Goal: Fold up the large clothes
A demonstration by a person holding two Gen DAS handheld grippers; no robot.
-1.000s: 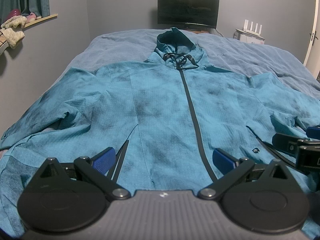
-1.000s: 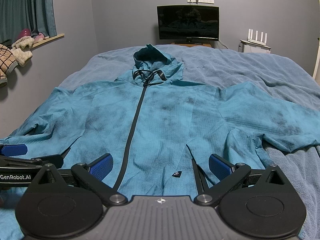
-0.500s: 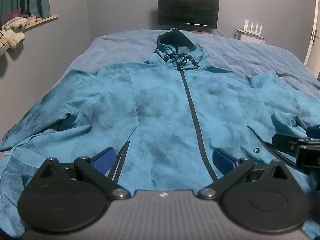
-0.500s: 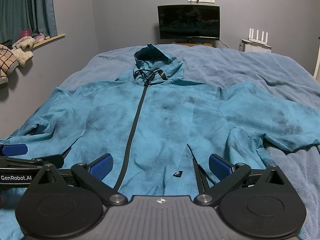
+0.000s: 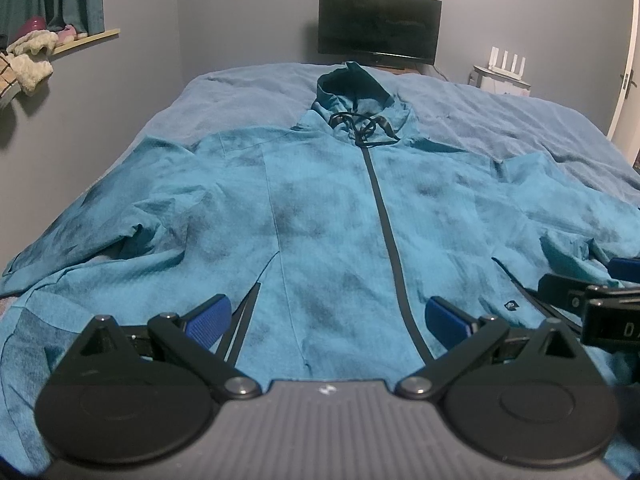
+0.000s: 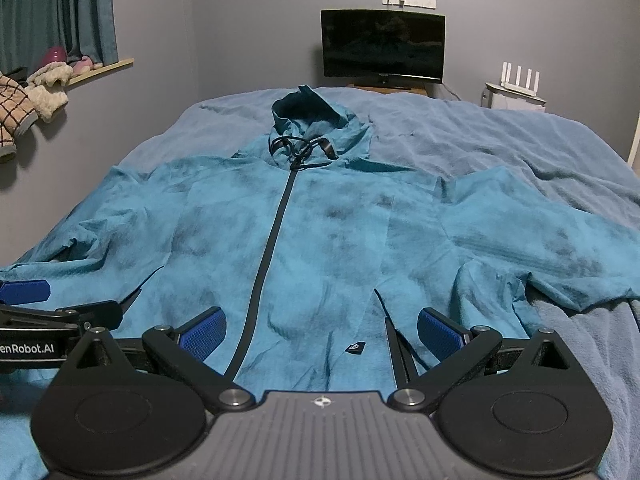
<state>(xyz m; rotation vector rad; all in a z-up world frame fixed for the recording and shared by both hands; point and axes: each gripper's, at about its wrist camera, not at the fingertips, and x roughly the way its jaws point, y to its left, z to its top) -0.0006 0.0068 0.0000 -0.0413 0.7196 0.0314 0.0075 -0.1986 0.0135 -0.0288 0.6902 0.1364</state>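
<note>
We have a teal hooded jacket spread flat, front up, across the blue bed, zipper shut, hood at 12 o'clock toward the monitor. Sleeves spread out to 9 and 3 o'clock, both rumpled. Our left gripper sits at 6 o'clock over the hem, jaws wide apart, nothing between the blue pads; the zipper runs just inside its right pad. Our right gripper is likewise wide open and empty, at the hem just right of the zipper, small logo patch between its pads. Each gripper shows at the edge of the other's view. Router at 2 o'clock beside the monitor, curtain and slippers on the ledge at 10 o'clock.
</note>
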